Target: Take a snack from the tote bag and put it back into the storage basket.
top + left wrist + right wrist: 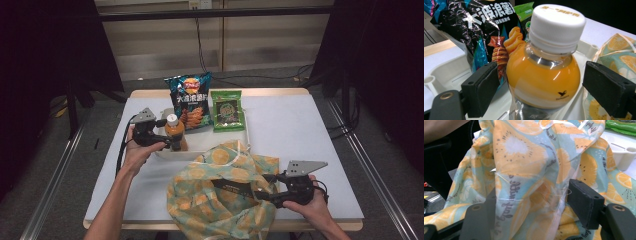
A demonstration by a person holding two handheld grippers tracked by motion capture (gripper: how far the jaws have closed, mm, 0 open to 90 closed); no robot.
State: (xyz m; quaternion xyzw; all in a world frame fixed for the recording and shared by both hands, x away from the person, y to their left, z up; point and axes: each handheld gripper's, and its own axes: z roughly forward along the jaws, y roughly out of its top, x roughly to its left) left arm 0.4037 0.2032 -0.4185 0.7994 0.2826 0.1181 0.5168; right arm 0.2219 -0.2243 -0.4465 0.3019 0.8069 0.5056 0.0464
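We've got the juice bottle (541,67) upright in the white tray (235,140), btwn the left gripper (167,142) pads w/ gaps (released); right gripper (265,192) clamps the bag (220,195), farther off.

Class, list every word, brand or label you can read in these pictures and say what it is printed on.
"Lay's" logo: chip bag.
"大波浪薯": chip bag, left gripper view.
"Unif-" with bird mark, rest unclear: orange drink bottle.
Bottle cap: embossed, unreadable.
"...thing but magic..." roughly: orange-print bag.
Green packet: too small.

Black tongs (169,143), grey three-cornered plates, trailing cables.
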